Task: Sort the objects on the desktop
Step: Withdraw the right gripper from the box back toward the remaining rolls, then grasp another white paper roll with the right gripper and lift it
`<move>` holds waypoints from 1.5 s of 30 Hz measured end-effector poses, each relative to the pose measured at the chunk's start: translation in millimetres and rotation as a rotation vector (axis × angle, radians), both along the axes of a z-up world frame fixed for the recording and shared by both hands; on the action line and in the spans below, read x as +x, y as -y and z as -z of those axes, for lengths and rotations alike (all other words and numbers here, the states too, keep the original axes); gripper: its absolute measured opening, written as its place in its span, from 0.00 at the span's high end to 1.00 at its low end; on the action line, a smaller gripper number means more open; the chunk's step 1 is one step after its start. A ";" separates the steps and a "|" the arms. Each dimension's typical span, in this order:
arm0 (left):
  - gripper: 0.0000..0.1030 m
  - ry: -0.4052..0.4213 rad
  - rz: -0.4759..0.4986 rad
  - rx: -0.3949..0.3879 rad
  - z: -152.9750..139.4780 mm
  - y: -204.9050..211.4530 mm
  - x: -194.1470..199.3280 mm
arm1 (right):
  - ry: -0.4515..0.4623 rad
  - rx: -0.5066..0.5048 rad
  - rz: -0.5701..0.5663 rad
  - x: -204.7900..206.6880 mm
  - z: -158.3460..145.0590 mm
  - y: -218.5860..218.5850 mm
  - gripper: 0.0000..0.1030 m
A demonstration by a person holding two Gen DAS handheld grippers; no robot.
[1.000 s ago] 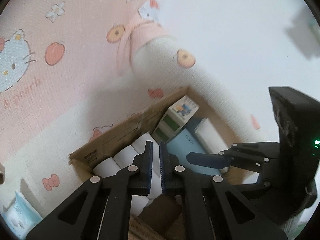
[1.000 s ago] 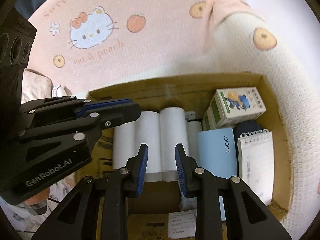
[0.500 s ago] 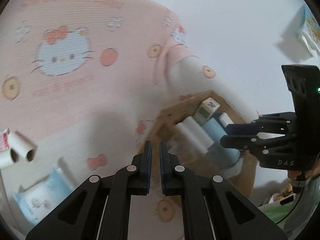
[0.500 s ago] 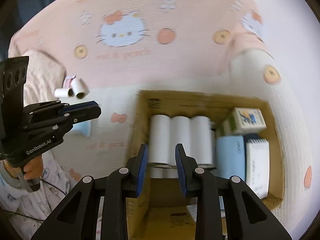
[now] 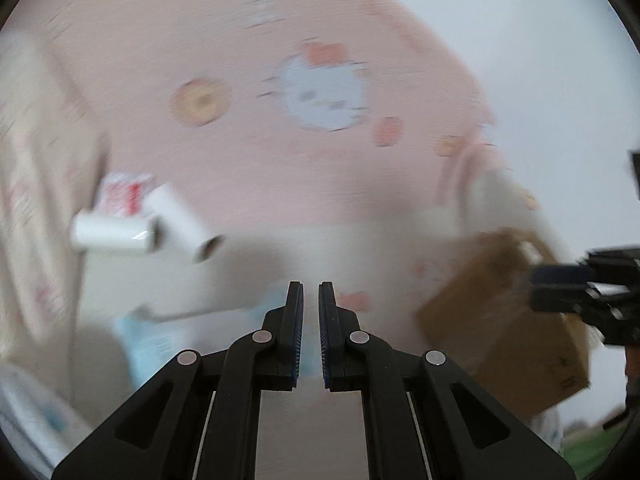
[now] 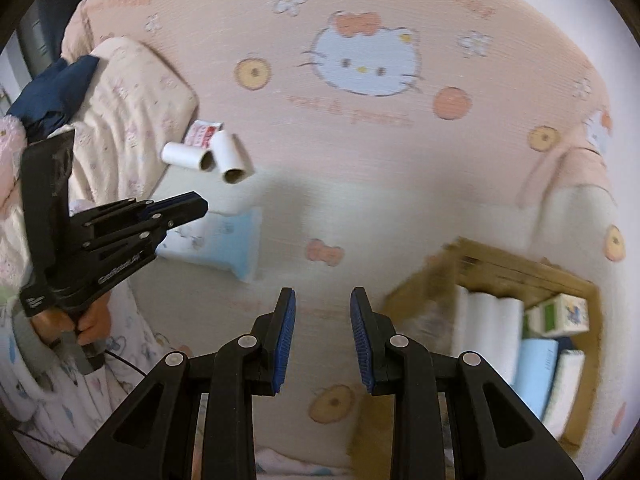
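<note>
Two white paper rolls lie on the pink Hello Kitty blanket beside a red-and-white packet; they also show blurred in the left wrist view. A light blue tissue pack lies below them. The cardboard box at right holds white rolls, a small carton, a blue book and a notepad. My left gripper is nearly shut and empty; it also shows in the right wrist view, near the tissue pack. My right gripper is open and empty above the blanket.
A folded cream quilt with a dark blue cloth lies at far left. The box shows at right in the left wrist view, with the right gripper beside it. White wall behind.
Both grippers have swung left, away from the box toward the loose rolls and tissue pack. The box has shifted to the right edge of both views. Nothing was picked up.
</note>
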State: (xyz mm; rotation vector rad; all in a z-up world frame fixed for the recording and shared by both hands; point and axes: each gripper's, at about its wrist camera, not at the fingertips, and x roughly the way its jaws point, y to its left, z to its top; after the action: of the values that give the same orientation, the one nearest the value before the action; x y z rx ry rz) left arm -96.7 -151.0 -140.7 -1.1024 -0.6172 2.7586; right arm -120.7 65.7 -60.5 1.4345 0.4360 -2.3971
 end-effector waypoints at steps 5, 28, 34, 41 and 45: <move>0.93 -0.014 -0.069 0.106 -3.5 40.8 -1.3 | -0.029 -0.040 -0.085 -7.5 14.0 48.8 0.76; 0.44 0.255 -0.246 0.463 67.0 107.6 -80.2 | -0.097 -0.050 -0.211 -83.3 101.1 128.3 0.44; 0.44 0.328 -0.303 0.515 89.8 124.2 -103.5 | -0.038 -0.129 -0.185 -119.0 119.5 138.9 0.44; 0.44 0.353 -0.335 0.552 103.2 130.2 -113.2 | 0.029 -0.133 -0.198 -144.3 145.5 152.5 0.44; 0.44 0.343 -0.349 0.542 104.2 134.1 -120.3 | 0.044 -0.147 -0.214 -155.3 152.9 158.4 0.44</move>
State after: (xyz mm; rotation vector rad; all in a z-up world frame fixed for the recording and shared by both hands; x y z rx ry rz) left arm -216.9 -285.1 -244.9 -1.4283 -1.6188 2.3982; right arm -276.0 -92.7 -213.3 1.3035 0.3736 -2.1766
